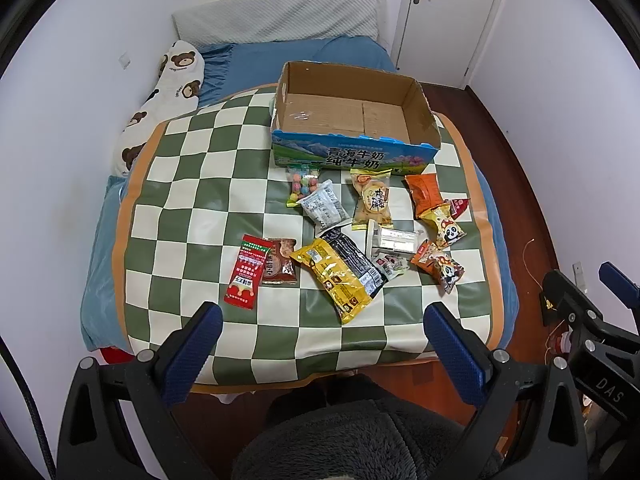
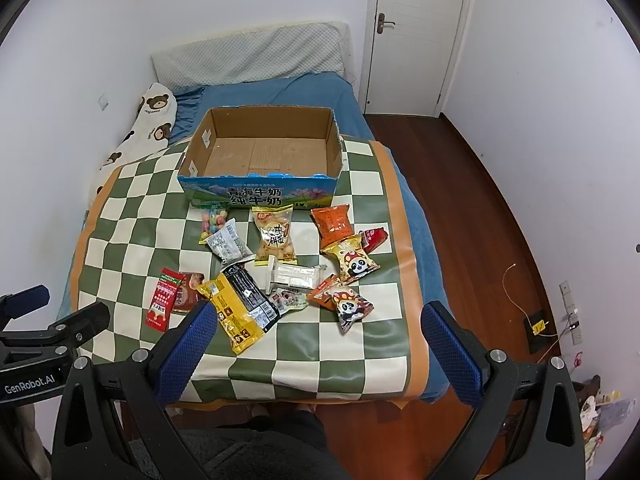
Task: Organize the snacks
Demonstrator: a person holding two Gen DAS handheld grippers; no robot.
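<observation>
An empty cardboard box point(image 1: 420, 94) point(image 2: 334, 136) with a blue printed front stands at the far side of a green-and-white checked mat point(image 1: 200, 184) point(image 2: 132, 216). In front of it lie several snack packets: a yellow-and-black bag point(image 1: 340, 276) point(image 2: 240, 312), a red sachet point(image 1: 246, 270) point(image 2: 164, 300), an orange packet point(image 1: 424, 194) point(image 2: 334, 224), two panda packets point(image 1: 442, 266) point(image 2: 352, 264), a biscuit bag point(image 1: 370, 200) point(image 2: 276, 236). My left gripper point(image 1: 322, 326) and right gripper point(image 2: 318, 326) hover open above the mat's near edge, holding nothing.
The mat lies on a bed with a blue sheet point(image 2: 280, 92), a bear-print pillow point(image 1: 168, 92) along the left wall and a grey pillow point(image 2: 248, 56) at the head. Wooden floor point(image 2: 480, 208) and a white door point(image 2: 416, 32) are to the right. Fuzzy grey legs point(image 1: 360, 440) show below.
</observation>
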